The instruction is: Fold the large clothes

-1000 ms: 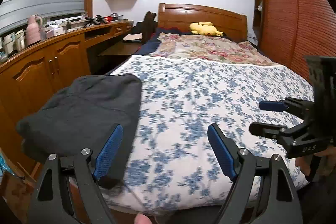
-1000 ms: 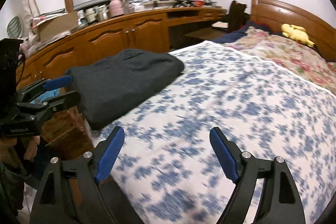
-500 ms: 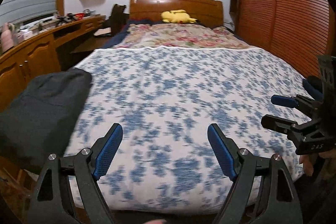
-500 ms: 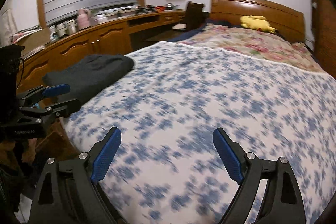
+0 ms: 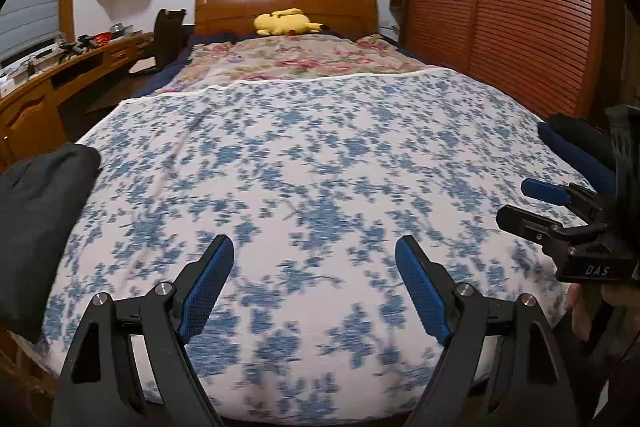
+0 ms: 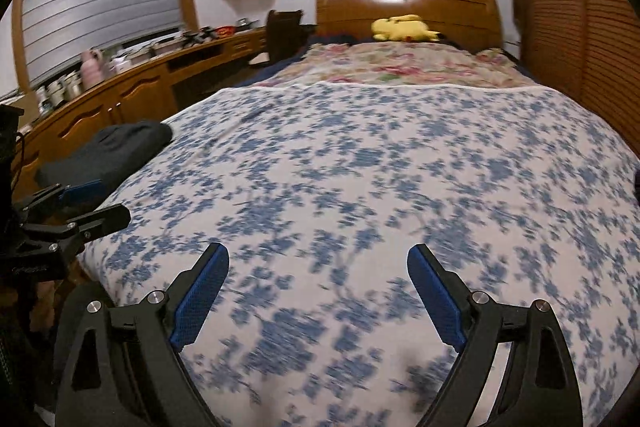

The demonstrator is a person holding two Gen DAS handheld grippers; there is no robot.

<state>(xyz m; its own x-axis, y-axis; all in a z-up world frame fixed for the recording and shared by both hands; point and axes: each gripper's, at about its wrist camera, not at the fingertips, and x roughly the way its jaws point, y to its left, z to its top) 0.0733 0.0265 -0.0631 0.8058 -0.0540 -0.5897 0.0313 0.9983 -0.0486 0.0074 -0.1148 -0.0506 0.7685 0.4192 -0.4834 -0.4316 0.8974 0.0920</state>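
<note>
**Folded dark garment at the bed's left edge, both tools empty**

The dark grey garment (image 5: pixel 40 227) lies folded in a thick bundle at the near left corner of the bed (image 5: pixel 320 155), part of it overhanging the left edge. It looks like soft, fairly heavy knit or fleece: limp, likely to sag and drag if lifted by a single point, not slippery and not fragile. Judging from its bulk, it is best taken at two well-separated spots along one hem or at the shoulders, so that it hangs flat. At the far right edge of the bed a second, dark blue cloth (image 5: pixel 576 151) shows partly, behind the other tool; what garment it is cannot be told.

The left hand-held gripper (image 5: pixel 314 283) hangs over the blue-flowered bedspread near the foot edge, jaws spread wide, nothing between them and touching nothing. The right hand-held gripper (image 6: pixel 318 291) is likewise over the foot of the bed; its jaws have just been opening wider, and nothing lies between them. Neither is at the grey bundle; the blue cloth lies nearer the right one.
</note>
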